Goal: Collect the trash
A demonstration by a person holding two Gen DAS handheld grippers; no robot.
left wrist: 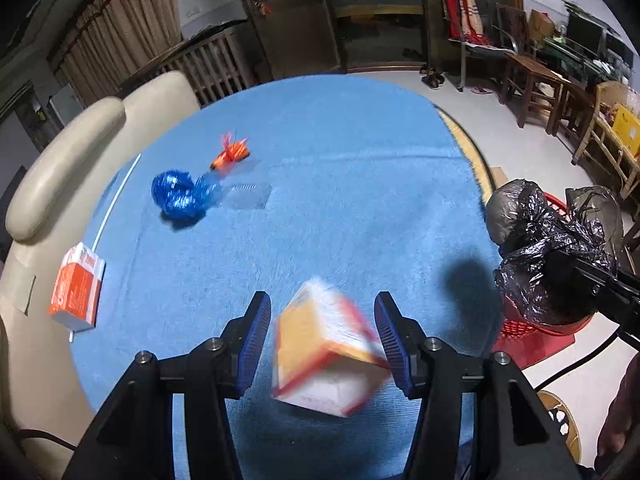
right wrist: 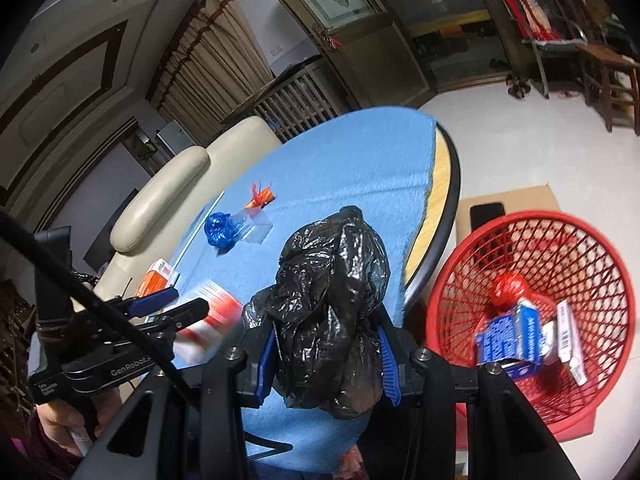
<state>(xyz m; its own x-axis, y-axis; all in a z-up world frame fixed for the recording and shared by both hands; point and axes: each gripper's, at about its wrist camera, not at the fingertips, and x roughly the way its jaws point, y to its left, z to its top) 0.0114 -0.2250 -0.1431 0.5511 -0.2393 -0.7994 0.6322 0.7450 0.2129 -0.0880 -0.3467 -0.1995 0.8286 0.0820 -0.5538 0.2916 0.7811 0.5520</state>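
Between the wide-apart fingers of the left gripper (left wrist: 322, 344), an orange-white box (left wrist: 328, 350) is sitting tilted and blurred; only the right pad looks to be touching it, so hold unconfirmed. Judgement: square the box between both pads before closing, or it may twist out. Right gripper (right wrist: 326, 354) is clamping a crumpled black bag (right wrist: 332, 308) over the table (right wrist: 340, 152) edge. Right view is showing what the left is not: the red basket (right wrist: 532, 240) interior with boxes already inside. Left view is showing more trash on the cloth: blue wad (left wrist: 180, 196), orange wrapper (left wrist: 230, 154).
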